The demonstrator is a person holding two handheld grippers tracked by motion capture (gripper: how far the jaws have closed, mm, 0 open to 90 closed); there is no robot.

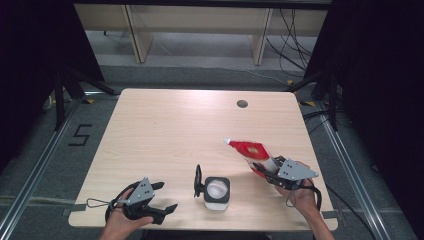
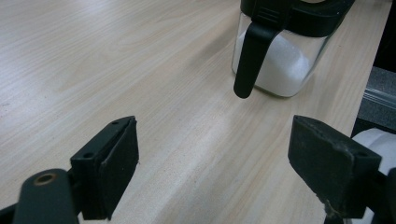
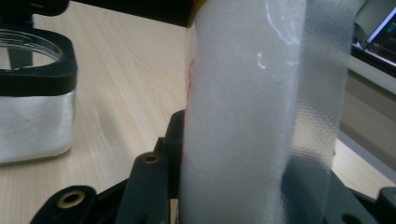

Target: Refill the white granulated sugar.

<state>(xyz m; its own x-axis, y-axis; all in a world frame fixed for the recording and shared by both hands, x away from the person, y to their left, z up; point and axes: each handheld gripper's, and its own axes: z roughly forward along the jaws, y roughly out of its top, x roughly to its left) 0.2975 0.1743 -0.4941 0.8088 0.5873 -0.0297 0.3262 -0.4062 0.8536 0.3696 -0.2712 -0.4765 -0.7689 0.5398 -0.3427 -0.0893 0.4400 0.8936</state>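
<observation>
A clear square jar (image 1: 217, 192) with a black rim and an opened black lid flap (image 1: 198, 181) stands near the table's front edge, part full of white grains. In the left gripper view the jar (image 2: 280, 65) is ahead on the right. My left gripper (image 1: 162, 197) rests at the front left, open, nothing between its pads (image 2: 119, 163). My right gripper (image 1: 260, 169) is shut on a red and white bag (image 1: 252, 151) that sticks out up and left of it. In the right gripper view the bag (image 3: 252, 116) stands between the jaws, with the jar (image 3: 32, 98) at left.
The light wooden table (image 1: 165, 130) has a round cable hole (image 1: 242, 104) near its far edge. Beyond the table are wooden furniture legs and loose cables on the floor. Dark curtains stand at both sides.
</observation>
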